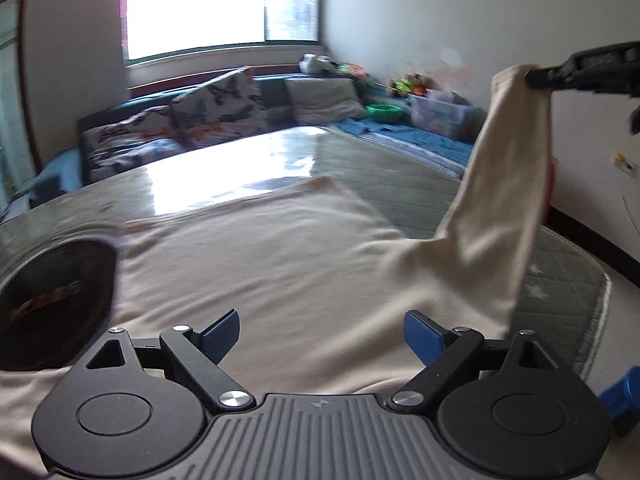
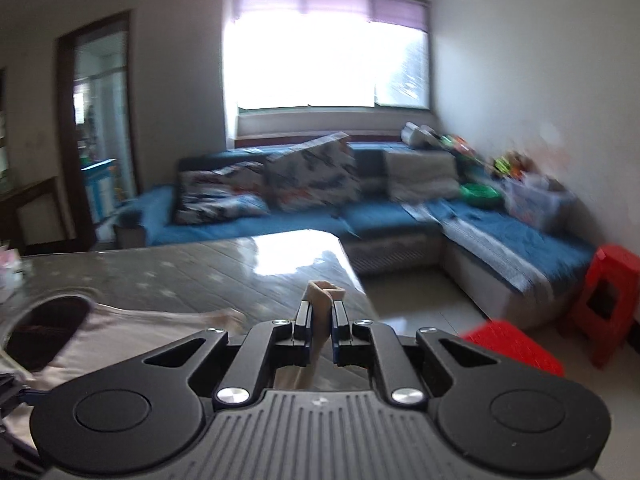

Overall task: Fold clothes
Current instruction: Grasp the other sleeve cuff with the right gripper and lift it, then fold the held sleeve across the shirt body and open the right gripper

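Cream cloth: one shirt [image 1: 260, 264] lies spread on the grey counter [image 1: 360, 160], its dark collar [image 1: 52, 300] at the left.
Left gripper [image 1: 320, 336]: jaws released, empty, hovering just over the shirt's near part.
Right gripper [image 2: 320, 320]: jaws clenched on the tip of one sleeve [image 1: 500, 184], lifted clear of the counter.
Progress: body flat, one sleeve raised; no finished fold shows, so most folding looks left.
Beyond: one blue sofa [image 2: 380, 216], two red stools [image 2: 608, 304].

Shirt [image 1: 260, 256] flat on table [image 1: 240, 168], sofa [image 2: 360, 216] behind, stool [image 2: 608, 300] right (beside the sofa)
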`<action>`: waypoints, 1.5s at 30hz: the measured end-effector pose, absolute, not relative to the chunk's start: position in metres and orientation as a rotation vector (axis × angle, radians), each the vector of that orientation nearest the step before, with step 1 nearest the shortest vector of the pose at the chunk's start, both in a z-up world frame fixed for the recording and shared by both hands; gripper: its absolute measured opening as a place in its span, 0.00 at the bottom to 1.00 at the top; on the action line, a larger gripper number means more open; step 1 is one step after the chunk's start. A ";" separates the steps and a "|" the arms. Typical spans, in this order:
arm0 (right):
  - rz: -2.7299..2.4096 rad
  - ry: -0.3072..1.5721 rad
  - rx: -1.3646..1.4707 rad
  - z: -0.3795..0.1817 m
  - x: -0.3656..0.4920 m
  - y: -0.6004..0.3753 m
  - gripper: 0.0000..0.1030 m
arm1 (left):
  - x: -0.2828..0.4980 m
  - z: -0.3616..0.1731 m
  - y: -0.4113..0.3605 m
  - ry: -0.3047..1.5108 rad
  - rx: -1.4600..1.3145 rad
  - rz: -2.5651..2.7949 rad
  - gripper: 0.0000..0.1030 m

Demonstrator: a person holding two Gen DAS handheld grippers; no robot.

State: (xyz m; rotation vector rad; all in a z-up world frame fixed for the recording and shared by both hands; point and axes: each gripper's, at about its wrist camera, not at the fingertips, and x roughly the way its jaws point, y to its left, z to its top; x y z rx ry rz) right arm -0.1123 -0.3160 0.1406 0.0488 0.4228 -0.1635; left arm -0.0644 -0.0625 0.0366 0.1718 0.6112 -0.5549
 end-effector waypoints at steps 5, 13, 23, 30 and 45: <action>-0.011 0.415 -0.037 0.156 -0.092 -0.254 0.08 | -0.061 0.039 -0.019 0.609 0.113 -0.461 0.88; 0.224 0.487 -0.125 0.137 -0.052 -0.155 0.08 | -0.065 0.033 0.025 0.615 0.045 -0.376 0.89; 0.338 0.616 -0.119 0.094 -0.052 -0.119 0.14 | -0.069 0.029 0.040 0.625 0.023 -0.348 0.89; 0.253 0.626 -0.131 0.098 -0.068 -0.160 0.23 | -0.072 0.037 0.036 0.602 0.027 -0.356 0.88; 0.132 0.827 -0.047 0.014 -0.099 -0.238 0.23 | -0.066 0.035 -0.011 0.609 0.100 -0.480 0.50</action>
